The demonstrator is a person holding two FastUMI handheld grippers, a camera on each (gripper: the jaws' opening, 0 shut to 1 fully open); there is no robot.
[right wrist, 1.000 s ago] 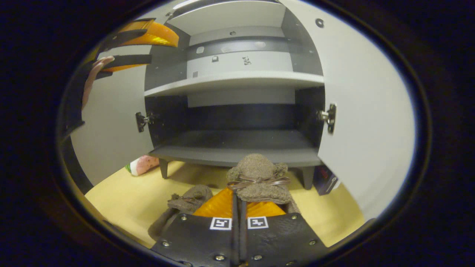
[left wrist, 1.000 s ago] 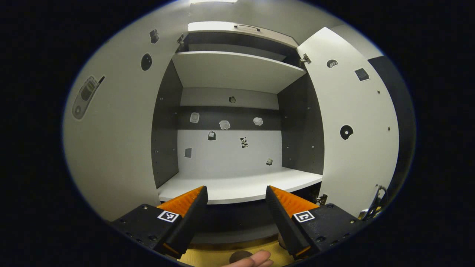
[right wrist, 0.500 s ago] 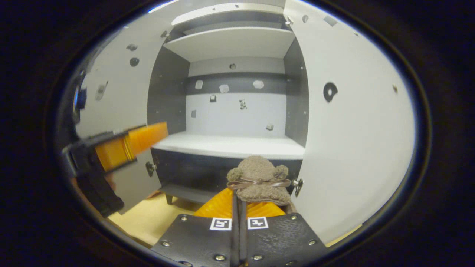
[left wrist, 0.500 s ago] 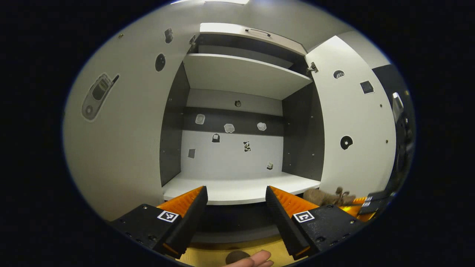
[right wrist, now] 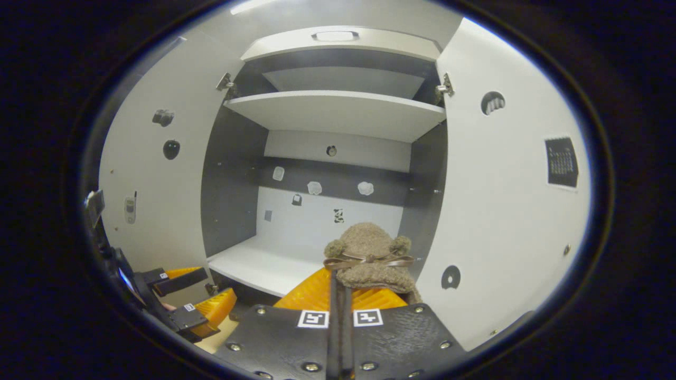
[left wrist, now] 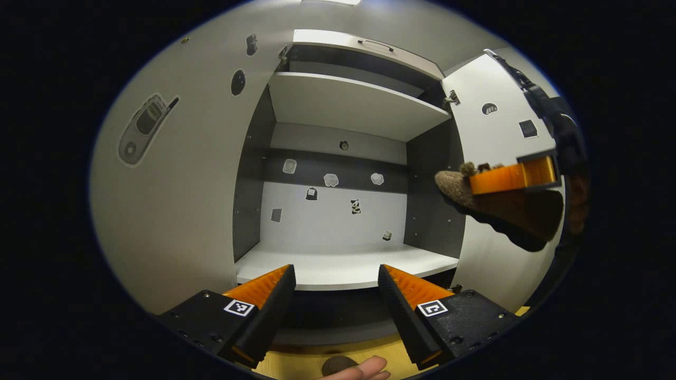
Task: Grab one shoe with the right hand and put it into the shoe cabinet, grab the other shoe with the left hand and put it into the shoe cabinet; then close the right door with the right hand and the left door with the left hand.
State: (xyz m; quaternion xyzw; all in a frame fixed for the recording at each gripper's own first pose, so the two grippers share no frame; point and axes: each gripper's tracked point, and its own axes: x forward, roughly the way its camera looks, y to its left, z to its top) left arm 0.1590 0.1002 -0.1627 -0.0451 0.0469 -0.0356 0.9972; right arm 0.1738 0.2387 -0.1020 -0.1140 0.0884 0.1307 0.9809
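Shoe (right wrist: 369, 256) first: a fuzzy brown slipper with a ribbon bow, clamped in the right tongs (right wrist: 338, 295), whose two fingers meet on its rear edge. It hangs in the air in front of the cabinet (right wrist: 338, 113), level with the middle compartment and toward the right door (right wrist: 507, 211), not yet over any shelf. From the left gripper view the same shoe (left wrist: 459, 187) juts out of the right tongs (left wrist: 509, 178) just in front of that door's inner face.

Left tongs (left wrist: 335, 295) now: fingers spread wide, nothing between them, parked low before the cabinet, just below the front edge of the middle shelf (left wrist: 343, 266). A fingertip (left wrist: 364, 368) of the holding hand and a small dark rounded bit on the floor (left wrist: 296, 364) sit under them; what that bit is I cannot tell.

So the score, as I read it: first shoe lifted and on its way in, not placed. The second shoe, and both doors, are all to come.

Deeper in: the left door (left wrist: 174, 200) and the right door stand wide open, stickers dotted on both. The middle shelf is bare and white, with another shelf (right wrist: 338, 108) above it. Small stickers on the back panel (right wrist: 327, 219). Nothing blocks the opening; the one thing to mind is the right door's edge, close by the shoe.
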